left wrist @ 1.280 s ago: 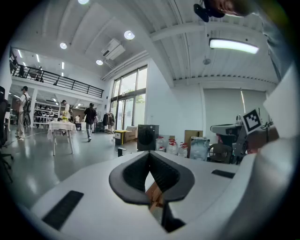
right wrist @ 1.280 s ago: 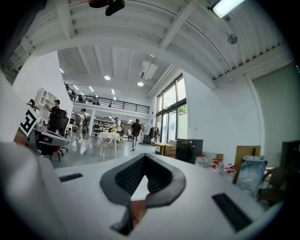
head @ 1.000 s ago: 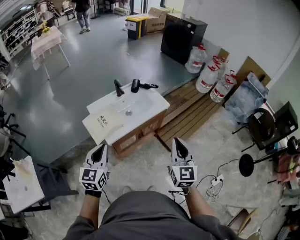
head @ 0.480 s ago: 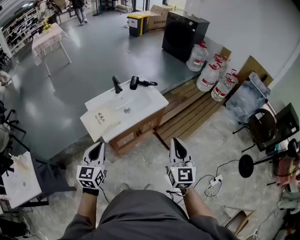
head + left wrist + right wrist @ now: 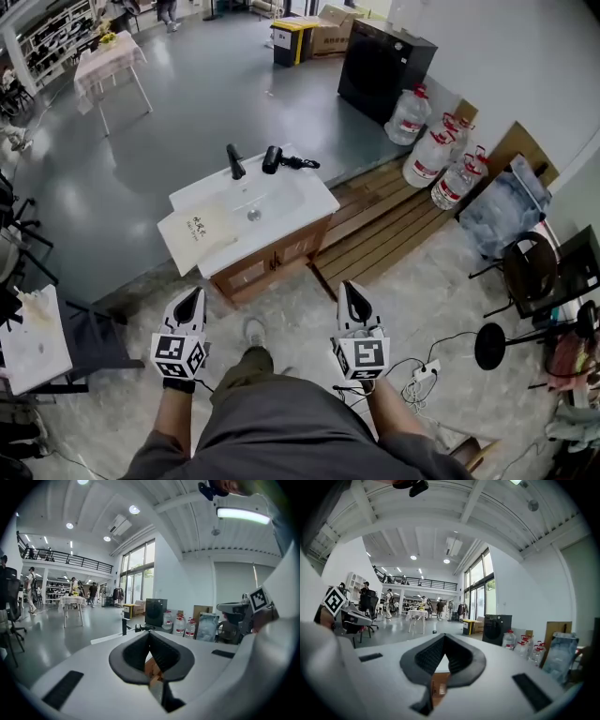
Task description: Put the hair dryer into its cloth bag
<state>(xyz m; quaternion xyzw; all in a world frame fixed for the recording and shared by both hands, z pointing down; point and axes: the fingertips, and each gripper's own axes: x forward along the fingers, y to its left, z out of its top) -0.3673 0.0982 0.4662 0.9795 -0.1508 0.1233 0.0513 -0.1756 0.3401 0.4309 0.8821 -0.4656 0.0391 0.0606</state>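
Head view: the hair dryer (image 5: 273,160) lies at the tabletop's (image 5: 314,202) far edge beside the tap (image 5: 234,161), the cloth bag (image 5: 201,231) at its near corner; left claw (image 5: 189,294) and right claw (image 5: 348,287) hang well short. Left gripper view: jaws together, empty, hair dryer tiny beyond them. Right gripper view: jaws together, empty, hair dryer not made out

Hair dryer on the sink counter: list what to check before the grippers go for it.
1. Hair dryer located: ok, lies at the far edge of the counter, beside the faucet.
2. Cloth bag located: ok, flat on the counter's near left corner.
3. Bag mouth open: cannot tell.
4. Left gripper empty: ok, jaws shut on nothing.
5. Right gripper empty: ok, jaws shut on nothing.
6. Grippers at the counter: not ok, both hang short of it.
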